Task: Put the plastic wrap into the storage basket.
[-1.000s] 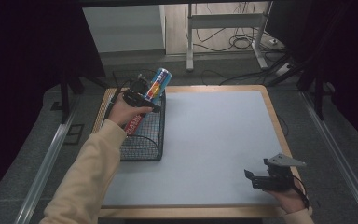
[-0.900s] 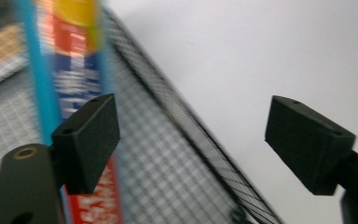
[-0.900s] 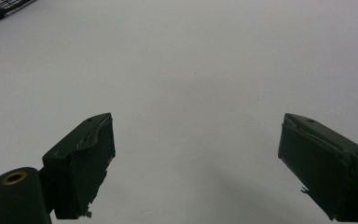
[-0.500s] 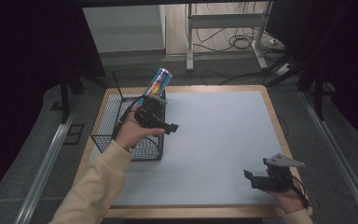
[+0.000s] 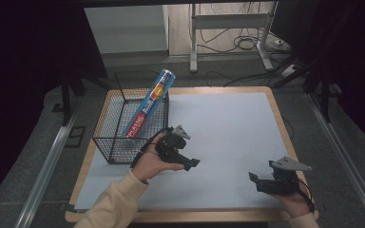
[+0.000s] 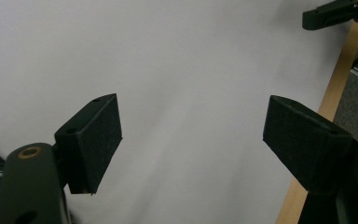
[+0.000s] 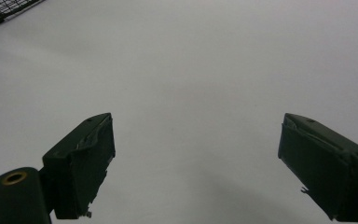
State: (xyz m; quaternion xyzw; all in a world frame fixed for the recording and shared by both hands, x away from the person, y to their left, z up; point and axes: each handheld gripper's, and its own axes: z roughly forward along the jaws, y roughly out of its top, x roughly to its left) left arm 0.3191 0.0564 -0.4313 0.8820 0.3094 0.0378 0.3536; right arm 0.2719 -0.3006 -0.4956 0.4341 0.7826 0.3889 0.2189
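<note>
My left gripper (image 5: 193, 162) hangs over the pale surface (image 5: 228, 123), just beside the near right corner of the black wire basket (image 5: 105, 124), with its fingers (image 6: 93, 140) pointing toward the middle of the sheet. Those fingers have just been closing a little, yet they stand well apart and nothing lies between them; in the left gripper view I see only bare grey sheet in the gap, with the wooden edge of the surface off to one side. The blue roll box of plastic wrap (image 5: 147, 105) is apart from my hand: it leans tilted inside the basket, its lower end down among the wires and its capped upper end poking out above the far rim. The basket itself stands at the left side of the surface. My right gripper (image 5: 253, 179) rests low near the front right corner, well apart from the basket and the box. Its fingers (image 7: 81, 161) are spread wide too, holding nothing, with plain sheet between them and a corner of the basket's mesh far off at the top of the right gripper view.
</note>
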